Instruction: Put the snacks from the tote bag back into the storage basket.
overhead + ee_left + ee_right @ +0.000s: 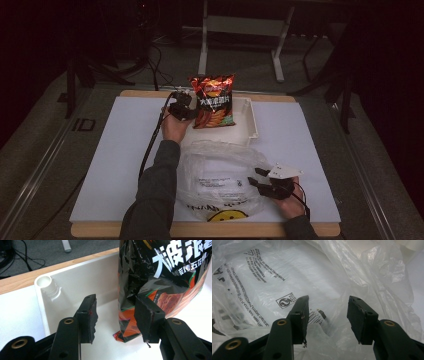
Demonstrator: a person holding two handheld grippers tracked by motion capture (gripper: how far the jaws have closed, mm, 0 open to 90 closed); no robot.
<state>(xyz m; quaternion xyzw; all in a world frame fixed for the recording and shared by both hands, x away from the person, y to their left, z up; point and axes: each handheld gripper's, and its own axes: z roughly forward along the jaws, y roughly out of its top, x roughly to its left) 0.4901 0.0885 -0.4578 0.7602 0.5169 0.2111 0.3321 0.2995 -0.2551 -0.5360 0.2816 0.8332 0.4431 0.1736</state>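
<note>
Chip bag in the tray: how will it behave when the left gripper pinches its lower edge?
The chip bag looks puffed and crinkled, so probably light and yielding. Its glossy foil may slip between the pads. Standing upright in the white tray, it could tip if nudged.
</note>
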